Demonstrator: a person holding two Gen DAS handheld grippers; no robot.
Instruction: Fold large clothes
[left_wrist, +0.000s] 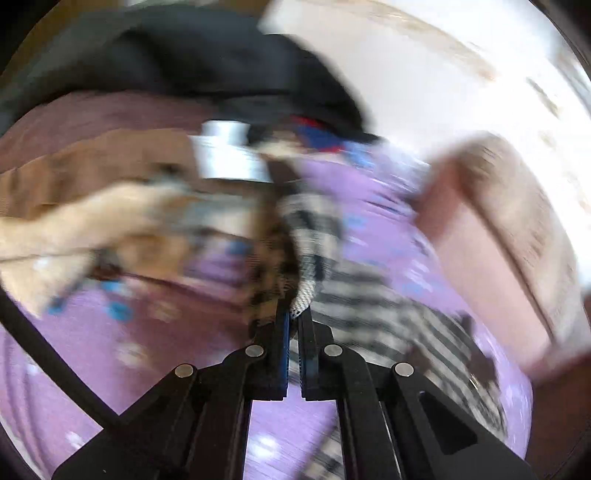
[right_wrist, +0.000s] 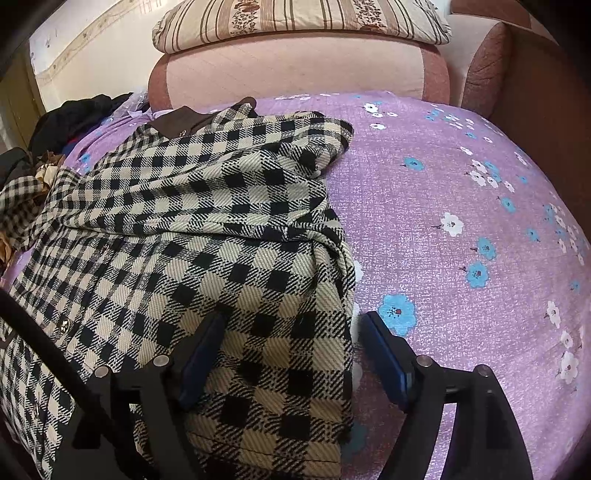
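Your checked coat lies on the purple flowered bed sheet, filling the left and near half of the right wrist view, one layer folded over across its middle. Its right edge runs down just left of centre.

Your right gripper has its jaws released and wide apart: the left finger is over the coat's near panel, the right finger over bare sheet just past the coat's right edge. Whether the fingers touch the fabric, can't tell.

Your left gripper has its jaws clenched on a bunched strip of the checked coat. That view is heavily motion-blurred, so detail beyond the fingertips is unreliable.

Open room: the sheet is bare to the right of the coat and out to the far right edge of the bed.

Around it: a pink headboard at the far end with a striped pillow on top. A pile of dark clothes sits at the far left, close to the coat's far left corner.
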